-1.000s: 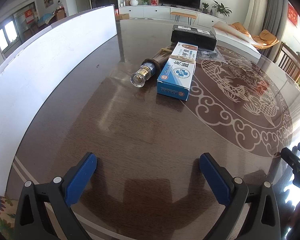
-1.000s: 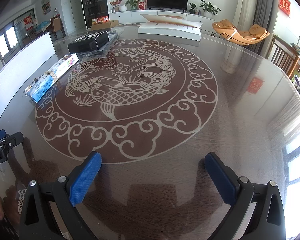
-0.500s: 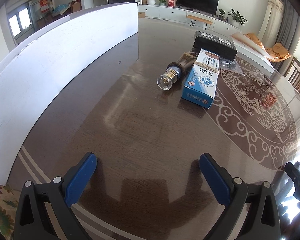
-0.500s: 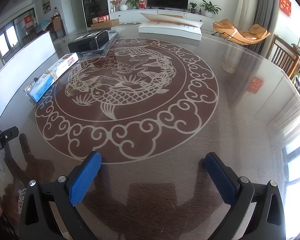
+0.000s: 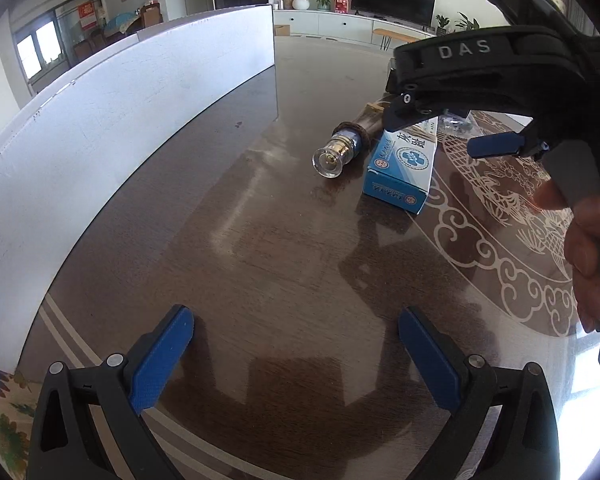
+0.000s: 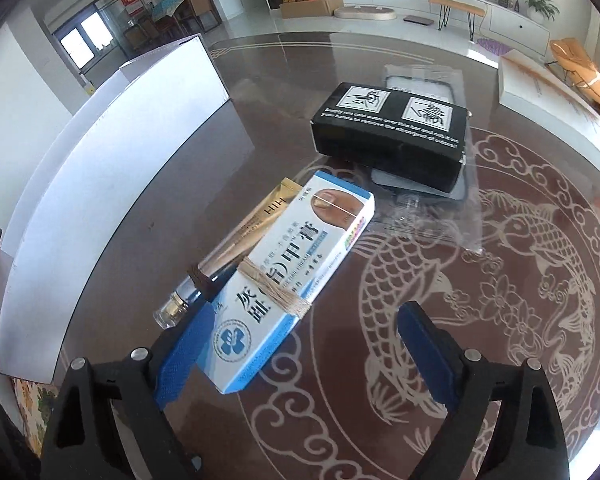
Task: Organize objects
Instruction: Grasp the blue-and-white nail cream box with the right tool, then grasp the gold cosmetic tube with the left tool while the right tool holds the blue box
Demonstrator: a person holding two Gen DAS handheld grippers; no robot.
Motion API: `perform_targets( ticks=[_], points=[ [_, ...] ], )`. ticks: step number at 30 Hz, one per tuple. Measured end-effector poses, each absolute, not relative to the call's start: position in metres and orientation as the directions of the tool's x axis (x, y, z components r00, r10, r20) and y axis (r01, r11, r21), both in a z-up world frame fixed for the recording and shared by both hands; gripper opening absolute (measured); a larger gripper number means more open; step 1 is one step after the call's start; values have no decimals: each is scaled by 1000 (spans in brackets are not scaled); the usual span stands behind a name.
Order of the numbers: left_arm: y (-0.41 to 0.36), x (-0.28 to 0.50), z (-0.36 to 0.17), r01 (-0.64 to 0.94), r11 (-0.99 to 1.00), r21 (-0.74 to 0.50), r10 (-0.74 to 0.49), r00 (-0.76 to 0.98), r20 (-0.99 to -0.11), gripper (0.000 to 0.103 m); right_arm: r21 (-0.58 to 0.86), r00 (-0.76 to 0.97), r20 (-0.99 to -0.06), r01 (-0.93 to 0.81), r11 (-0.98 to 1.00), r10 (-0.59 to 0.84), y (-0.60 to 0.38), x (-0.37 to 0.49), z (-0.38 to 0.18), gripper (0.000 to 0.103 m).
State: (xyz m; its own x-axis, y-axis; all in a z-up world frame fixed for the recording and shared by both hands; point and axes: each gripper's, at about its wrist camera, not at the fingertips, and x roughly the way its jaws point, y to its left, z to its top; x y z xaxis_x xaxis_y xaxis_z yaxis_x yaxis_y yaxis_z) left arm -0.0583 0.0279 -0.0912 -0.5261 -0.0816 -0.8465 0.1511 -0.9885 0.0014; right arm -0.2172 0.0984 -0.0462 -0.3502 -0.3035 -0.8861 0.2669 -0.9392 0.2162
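Since a second ago: right gripper (image 6: pixel 302 354) swung from bare table (image 5: pixel 284 248) to over the blue box (image 6: pixel 288 280), lower centre; jaws closing slightly, wide apart, box between, left pad overlapping its corner, contact unclear. Left gripper (image 5: pixel 296 354) spread wide, empty. Black box (image 6: pixel 392 128) upper centre. Tube (image 6: pixel 236 248) tied beside blue box.

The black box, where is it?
In the right wrist view the black box sits on the table, just beyond the blue and white box, on a clear plastic packet.
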Motion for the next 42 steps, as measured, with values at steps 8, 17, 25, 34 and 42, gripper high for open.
perform_targets(
  ticks=[8,17,25,34,42],
  points=[
    [28,-58,-91,153,-988,1,-82,-526,-846,103,236,-323,-900,204,-950,-293,83,-228,-55,72],
    [28,-58,-91,151,-988,1,-82,-526,-846,103,126,-285,-937,261,-957,-201,61,-219,-55,76],
    [28,-58,-91,151,-989,1,-82,-526,-846,103,7,-366,-922,304,-952,-124,77,-200,-53,47],
    [28,-58,-91,152,-988,2,-82,-526,-846,103,6,-462,-876,275,-961,-138,172,-110,-56,45],
    [24,-85,-89,67,-998,-15,-22,-510,-860,103,-16,-592,-794,247,-969,-138,206,-18,-60,45]
  ],
)
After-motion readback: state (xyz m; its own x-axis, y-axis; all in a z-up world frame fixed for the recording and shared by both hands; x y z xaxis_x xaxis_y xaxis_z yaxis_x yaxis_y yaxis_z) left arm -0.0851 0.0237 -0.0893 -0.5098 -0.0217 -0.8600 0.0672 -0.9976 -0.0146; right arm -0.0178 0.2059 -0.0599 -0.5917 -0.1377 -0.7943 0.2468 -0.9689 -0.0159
